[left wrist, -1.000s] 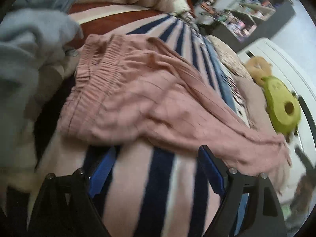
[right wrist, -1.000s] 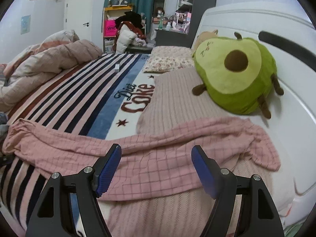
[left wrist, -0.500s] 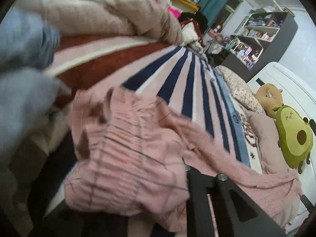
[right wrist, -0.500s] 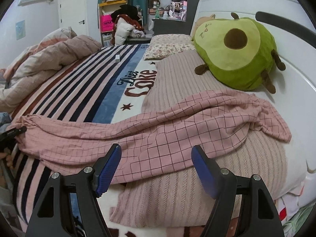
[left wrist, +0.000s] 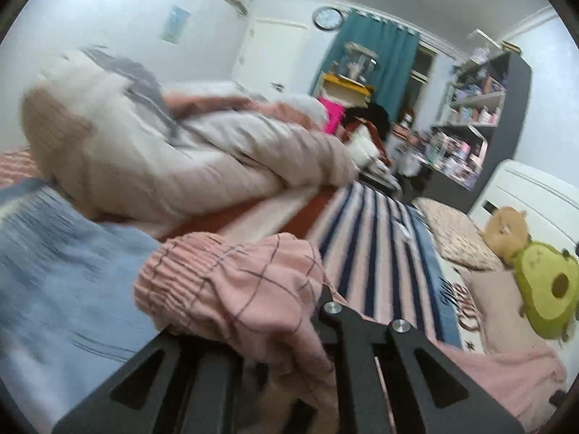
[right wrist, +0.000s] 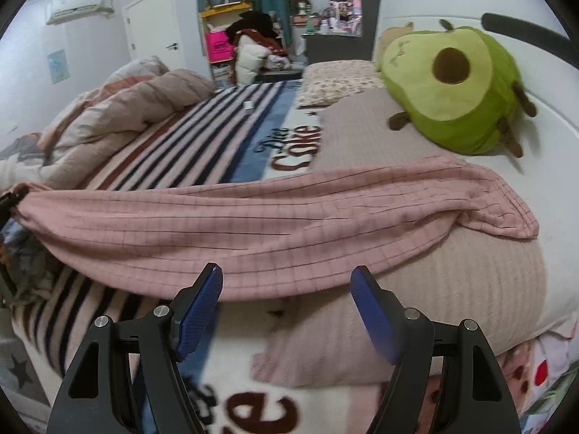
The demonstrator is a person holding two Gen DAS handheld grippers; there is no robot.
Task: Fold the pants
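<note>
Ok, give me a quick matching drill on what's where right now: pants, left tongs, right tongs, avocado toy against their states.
Things:
1. pants
2. left tongs
3. right tongs
4. avocado toy

States:
A. open, holding nothing
B. leaning by the white headboard
C. shut on the waistband
D. stretched across the bed, one end lifted

Pairs: 1-D, 2-C, 3-A, 4-B

The left gripper's (left wrist: 318,311) pads are hidden by bunched pink pants (left wrist: 235,282); the duvet (left wrist: 173,159) beyond is blurred.
</note>
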